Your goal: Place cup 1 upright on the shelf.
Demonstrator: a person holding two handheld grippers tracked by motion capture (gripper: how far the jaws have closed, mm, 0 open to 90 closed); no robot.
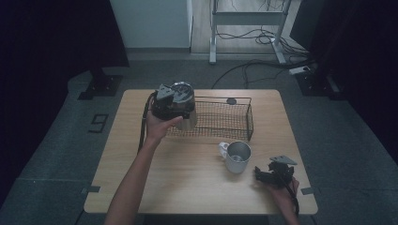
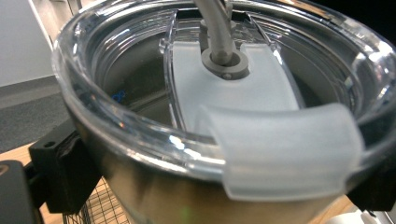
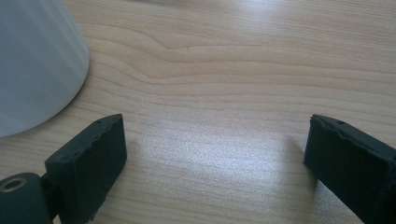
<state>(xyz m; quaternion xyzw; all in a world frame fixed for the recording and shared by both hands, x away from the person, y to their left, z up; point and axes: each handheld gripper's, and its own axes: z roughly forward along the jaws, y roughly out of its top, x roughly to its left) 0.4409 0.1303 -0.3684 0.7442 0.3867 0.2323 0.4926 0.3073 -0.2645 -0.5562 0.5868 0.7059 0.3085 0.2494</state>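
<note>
Steel tumbler (image 1: 184, 105) held at basket's (image 1: 224, 121) left end, clear lid (image 2: 196, 84) on | left gripper (image 1: 171, 105) clamps its body, forearm stretched forward | right gripper (image 1: 272, 176) low on table (image 1: 187, 178), jaws spread, beside mug (image 1: 236, 157)

Wire basket (image 1: 220, 121) (mug (image 1: 237, 157) nearby)

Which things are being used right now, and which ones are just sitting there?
In use:
- left gripper, jaws shut on the steel tumbler with its clear lid
- wire basket, right beside the tumbler

Just sitting:
- white mug
- right gripper, jaws open over bare table
</note>
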